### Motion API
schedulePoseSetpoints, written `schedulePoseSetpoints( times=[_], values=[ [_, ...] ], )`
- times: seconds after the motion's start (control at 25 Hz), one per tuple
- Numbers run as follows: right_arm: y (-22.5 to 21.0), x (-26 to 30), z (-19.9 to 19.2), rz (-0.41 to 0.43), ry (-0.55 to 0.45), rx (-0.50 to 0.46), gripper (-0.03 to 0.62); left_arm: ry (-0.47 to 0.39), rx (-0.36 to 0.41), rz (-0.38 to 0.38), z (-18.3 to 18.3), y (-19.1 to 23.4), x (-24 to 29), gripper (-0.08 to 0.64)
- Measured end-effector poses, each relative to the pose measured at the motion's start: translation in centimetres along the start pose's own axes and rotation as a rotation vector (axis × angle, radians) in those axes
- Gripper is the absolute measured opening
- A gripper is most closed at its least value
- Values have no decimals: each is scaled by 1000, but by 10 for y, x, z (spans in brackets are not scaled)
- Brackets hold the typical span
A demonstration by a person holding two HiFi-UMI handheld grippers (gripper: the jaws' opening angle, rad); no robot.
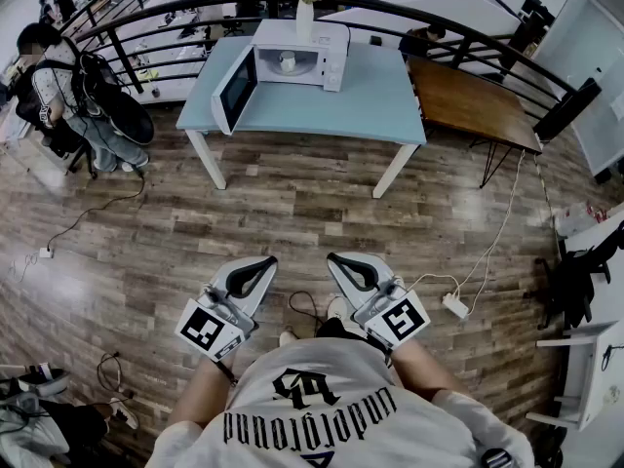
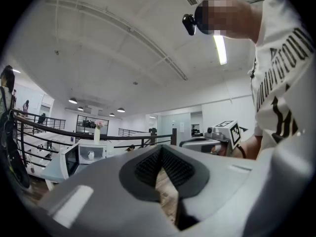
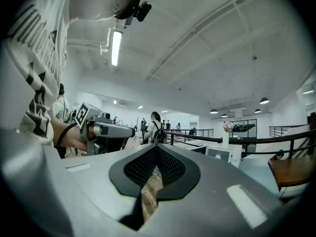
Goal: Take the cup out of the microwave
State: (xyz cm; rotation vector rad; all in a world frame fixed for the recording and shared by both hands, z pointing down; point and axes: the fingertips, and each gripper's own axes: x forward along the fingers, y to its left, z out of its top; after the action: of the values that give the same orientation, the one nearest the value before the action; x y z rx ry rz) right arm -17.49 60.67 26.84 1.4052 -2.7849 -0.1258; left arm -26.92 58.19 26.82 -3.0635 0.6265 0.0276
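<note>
So both grippers are tucked in close to the person's chest, side by side and pointing level at the blue table [image 1: 322, 103] across the room. The left gripper [image 1: 265, 261] has its jaws closed with nothing between them, and it's the same for the right gripper [image 1: 334, 257]: tips together, empty.

The cup [image 1: 287, 62] is sitting inside the microwave [image 1: 333, 64], well away from both grippers. The microwave is at the back of the table, near the far edge. Its door [image 1: 234, 88] is swung wide open to the left and sticks out toward the table's front-left corner. A vase [image 1: 305, 18] with flowers stands on top of the microwave, right above the opening.

For moving room, there's a wide stretch of bare wooden floor [image 1: 292, 213] between the person and the table's front edge. A brown table [image 1: 468, 100] butts up against the blue one on the right. A black railing [image 2: 140, 137] curves around behind both. A person with a backpack [image 1: 88, 96] is off to the left, clear of the table. A power strip [image 1: 454, 306] with a white cable lies on the floor just right of the right gripper.
</note>
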Motion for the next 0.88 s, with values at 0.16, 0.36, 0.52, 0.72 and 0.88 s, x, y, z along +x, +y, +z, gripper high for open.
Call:
schedulePoseSetpoints(
  times=[0.16, 0.36, 0.52, 0.72, 0.88],
  values=[
    [-14, 0, -3, 0, 8, 4, 3, 4, -8, 1, -3, 3, 12, 51],
    [-46, -4, -4, -16, -24, 13, 5, 11, -3, 3, -7, 7, 41, 49],
    [-84, -15, -6, -27, -42, 30, 5, 28, -4, 7, -12, 7, 77, 49],
    [-142, -26, -6, -5, -53, 28, 5, 30, -1, 24, -12, 10, 133, 50],
    [-177, -35, -13, 38, -29, 18, 5, 28, 1, 56, -16, 13, 167, 49]
  ],
)
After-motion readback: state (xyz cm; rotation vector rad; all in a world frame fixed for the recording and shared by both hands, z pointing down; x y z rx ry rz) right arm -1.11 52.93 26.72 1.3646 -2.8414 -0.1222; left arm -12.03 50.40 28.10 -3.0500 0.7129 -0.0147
